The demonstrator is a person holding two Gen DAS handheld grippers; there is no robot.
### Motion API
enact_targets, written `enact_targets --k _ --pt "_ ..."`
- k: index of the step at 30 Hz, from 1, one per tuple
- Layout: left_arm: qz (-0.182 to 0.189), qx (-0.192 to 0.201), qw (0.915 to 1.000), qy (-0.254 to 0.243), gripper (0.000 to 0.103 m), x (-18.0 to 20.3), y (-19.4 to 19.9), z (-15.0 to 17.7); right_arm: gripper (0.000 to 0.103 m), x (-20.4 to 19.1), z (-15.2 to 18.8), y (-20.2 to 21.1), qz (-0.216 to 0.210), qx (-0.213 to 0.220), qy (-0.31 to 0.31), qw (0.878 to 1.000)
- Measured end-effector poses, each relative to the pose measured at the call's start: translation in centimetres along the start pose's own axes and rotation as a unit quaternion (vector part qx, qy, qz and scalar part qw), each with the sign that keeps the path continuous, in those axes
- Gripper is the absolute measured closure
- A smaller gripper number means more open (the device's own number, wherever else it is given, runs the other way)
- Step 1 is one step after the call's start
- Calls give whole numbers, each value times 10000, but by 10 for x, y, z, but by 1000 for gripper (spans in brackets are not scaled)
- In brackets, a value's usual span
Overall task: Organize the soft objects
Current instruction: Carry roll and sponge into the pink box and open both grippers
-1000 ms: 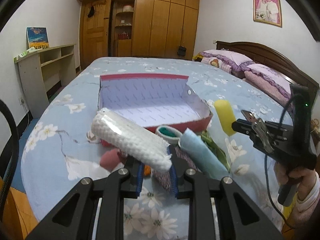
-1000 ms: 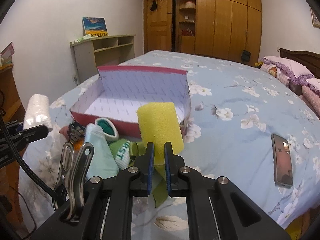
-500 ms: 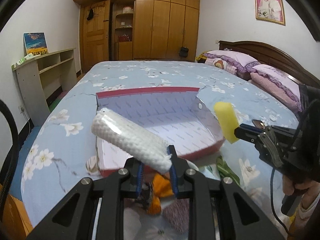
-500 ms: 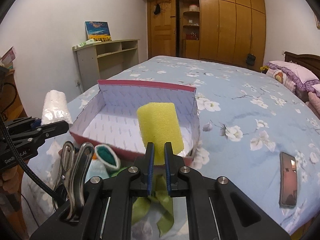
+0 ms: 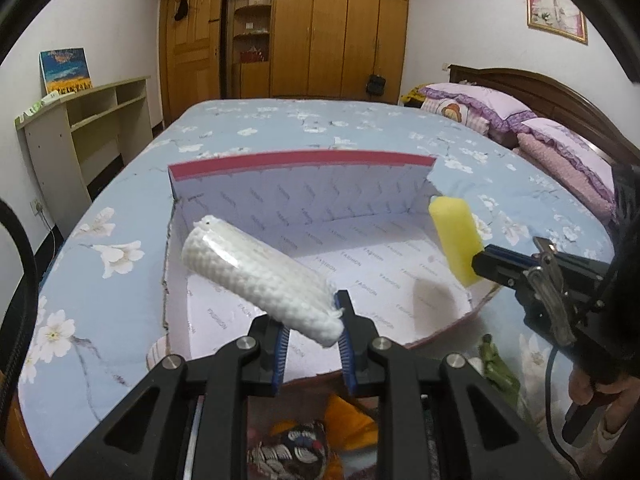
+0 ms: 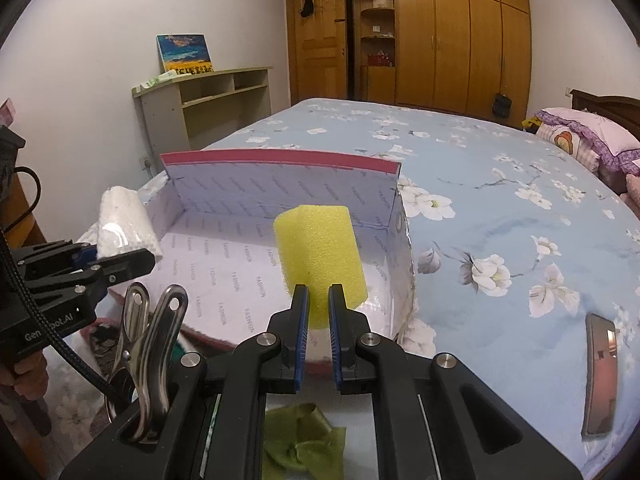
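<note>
My left gripper (image 5: pixel 312 320) is shut on a rolled white knitted towel (image 5: pixel 256 272) and holds it over the near left part of an open red box with a white printed lining (image 5: pixel 380 276). My right gripper (image 6: pixel 318 312) is shut on a yellow sponge (image 6: pixel 320 256) and holds it over the box's (image 6: pixel 224 280) right side. The sponge (image 5: pixel 456 240) and the right gripper also show at the right of the left wrist view; the towel (image 6: pixel 124 228) shows at the left of the right wrist view. The box floor is bare.
The box stands on a blue flowered bed (image 6: pixel 500 208). Loose cloths lie at the bed's near edge: an orange and patterned heap (image 5: pixel 312 444) and a green cloth (image 6: pixel 300 444). A phone (image 6: pixel 600 372) lies at the right. Pillows (image 5: pixel 480 108) and a shelf (image 5: pixel 84 120) stand beyond.
Both grippers have moved forward and up from the cloth heap to over the box, each still holding its object. The heap has dropped below the fingers in both views.
</note>
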State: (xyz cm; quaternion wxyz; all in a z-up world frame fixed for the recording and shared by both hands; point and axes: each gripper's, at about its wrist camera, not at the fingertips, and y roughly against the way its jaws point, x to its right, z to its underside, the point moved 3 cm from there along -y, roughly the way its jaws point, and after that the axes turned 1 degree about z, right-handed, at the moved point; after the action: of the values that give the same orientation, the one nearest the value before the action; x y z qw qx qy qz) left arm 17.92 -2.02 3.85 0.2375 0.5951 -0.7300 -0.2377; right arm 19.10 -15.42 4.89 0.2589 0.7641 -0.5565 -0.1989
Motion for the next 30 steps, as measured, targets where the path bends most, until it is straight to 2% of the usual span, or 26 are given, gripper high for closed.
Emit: enact_targets --k 13,16,20,23,30 --pt "48 -385 9992 54 80 -6 -38 13 92 2 15 -33 0 -403 -238 9989" --pt "138 -384 9991 112 80 -10 -40 13 92 -2 16 -36 -15 -415 -291 9987" --pt "-131 -418 9990 85 80 -19 -47 14 92 -9 17 -38 -65 -442 -294 9986" --pt "-59 -518 9983 274 80 -28 -51 15 92 -12 18 -40 -110 -428 -375 9983" --pt "10 -475 9988 135 80 -30 -56 13 92 -14 17 -42 -124 -455 -493 9977"
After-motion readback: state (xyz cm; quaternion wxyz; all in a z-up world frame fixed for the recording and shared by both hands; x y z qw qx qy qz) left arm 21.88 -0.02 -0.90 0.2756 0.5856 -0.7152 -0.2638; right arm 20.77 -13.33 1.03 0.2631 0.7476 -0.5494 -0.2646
